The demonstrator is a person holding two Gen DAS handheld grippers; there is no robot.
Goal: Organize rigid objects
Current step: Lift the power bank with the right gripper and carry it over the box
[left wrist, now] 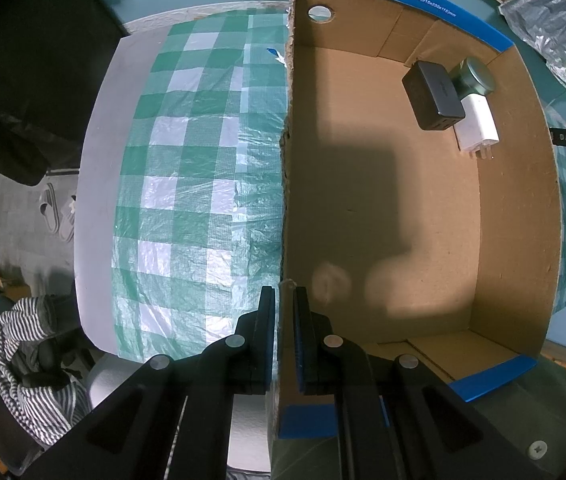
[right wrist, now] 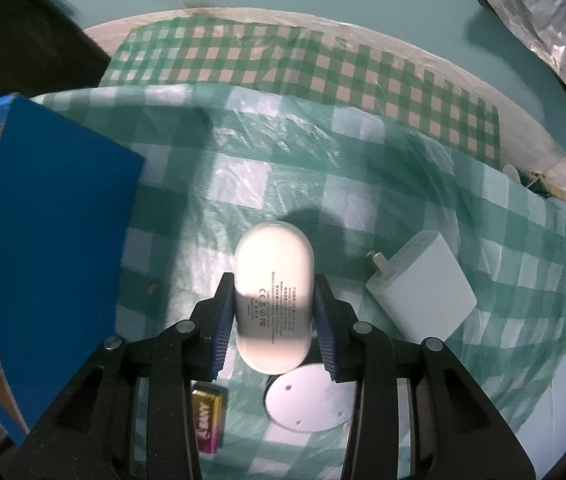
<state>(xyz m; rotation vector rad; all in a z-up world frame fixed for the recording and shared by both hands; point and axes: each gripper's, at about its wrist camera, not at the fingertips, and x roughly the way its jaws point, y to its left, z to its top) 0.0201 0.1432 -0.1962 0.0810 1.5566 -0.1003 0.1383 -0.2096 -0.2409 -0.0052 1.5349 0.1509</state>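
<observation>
We see one cardboard box (left wrist: pixel 383 208) holding three items in its far corner, its wall pinched by our left gripper (left wrist: pixel 283 304). Our right gripper (right wrist: pixel 273 304) clasps one white power bank (right wrist: pixel 273 292) above the table (right wrist: pixel 243 184), beside one white charger (right wrist: pixel 423 292), one disc (right wrist: pixel 311 404) and what looks like one battery (right wrist: pixel 211 416).

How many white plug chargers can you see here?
2: one white charger in the cardboard box's far corner under a black adapter, another on the checked cloth. More may be hidden.
</observation>
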